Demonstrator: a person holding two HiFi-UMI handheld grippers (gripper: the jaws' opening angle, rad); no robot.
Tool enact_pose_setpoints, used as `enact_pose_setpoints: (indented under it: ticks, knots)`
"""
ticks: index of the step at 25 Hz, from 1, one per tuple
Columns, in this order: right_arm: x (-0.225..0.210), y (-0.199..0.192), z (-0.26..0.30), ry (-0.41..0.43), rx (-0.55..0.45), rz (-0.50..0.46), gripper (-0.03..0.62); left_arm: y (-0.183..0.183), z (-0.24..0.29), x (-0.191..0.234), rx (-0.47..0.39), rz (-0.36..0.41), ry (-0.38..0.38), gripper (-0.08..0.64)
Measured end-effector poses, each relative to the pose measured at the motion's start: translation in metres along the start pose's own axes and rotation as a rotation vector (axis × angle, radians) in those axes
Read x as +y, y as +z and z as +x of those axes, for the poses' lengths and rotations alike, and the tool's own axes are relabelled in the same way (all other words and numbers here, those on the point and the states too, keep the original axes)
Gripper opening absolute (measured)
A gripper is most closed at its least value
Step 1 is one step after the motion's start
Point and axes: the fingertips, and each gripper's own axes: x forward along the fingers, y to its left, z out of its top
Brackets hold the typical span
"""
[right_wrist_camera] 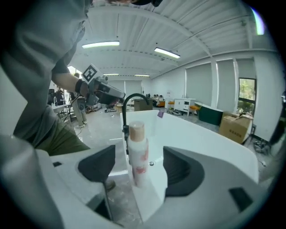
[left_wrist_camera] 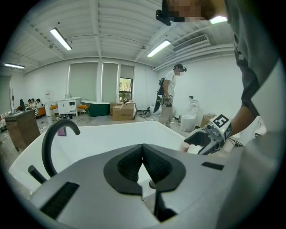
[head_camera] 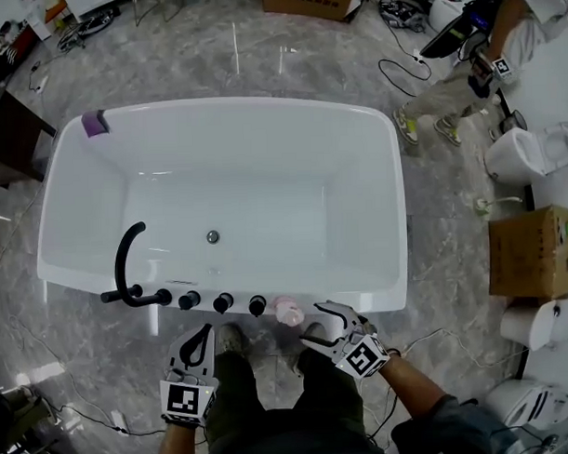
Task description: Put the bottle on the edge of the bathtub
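Now our right gripper [head_camera: 323,324] holds its jaws spread as wide as they go, with nothing gripped. The bottle [right_wrist_camera: 137,152] stands upright in the gap just ahead of them, clear of both pads, on the rim of the bathtub [right_wrist_camera: 149,203].

We judge the placing done and the step in hand to be the retreat. To do it well:

- We keep the jaws wide and draw straight back along their own line, so that neither pad brushes the bottle.
- We avoid any sideways swing or roll while the bottle is between the pads. It is tall and slim on a narrow ledge, and a light knock could likely tip it.
- A knock could send it into the basin on the jaws' right or onto the floor on their left.

Further ahead on the same rim, the black faucet [right_wrist_camera: 127,103] rises behind the bottle, so forward is no way out.

Off to the left, our left gripper [left_wrist_camera: 143,163] has its jaws closed together on nothing. We keep it back from the rim.
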Motion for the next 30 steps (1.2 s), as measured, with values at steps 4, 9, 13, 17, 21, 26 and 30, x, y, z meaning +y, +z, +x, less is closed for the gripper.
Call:
enact_pose_setpoints:
  ticks: [4,9,13,17,21,26,30]
  knots:
    - [-0.008,0.052,-0.045,-0.114,-0.041,0.077,0.334,0.055,-0.011,-0.008,-0.025,0.022,-0.039,0.0]
    - [-0.019,0.127,-0.109,-0.265,-0.091,0.13,0.333,0.125,-0.031,-0.024,-0.063,0.054,-0.076,0.001]
    - [-0.015,0.176,-0.155,-0.368,-0.143,0.166,0.33,0.166,-0.054,-0.037,-0.088,0.07,-0.086,0.0]
    - [-0.014,0.211,-0.189,-0.47,-0.174,0.173,0.307,0.192,-0.068,-0.045,-0.107,0.09,-0.104,0.0]
    - [-0.007,0.229,-0.208,-0.531,-0.209,0.186,0.296,0.203,-0.083,-0.053,-0.132,0.106,-0.123,0.0]
    - [0.001,0.239,-0.224,-0.596,-0.233,0.197,0.258,0.199,-0.1,-0.064,-0.129,0.115,-0.134,0.001]
    - [0.003,0.244,-0.234,-0.625,-0.257,0.22,0.237,0.204,-0.11,-0.074,-0.143,0.112,-0.143,0.0]
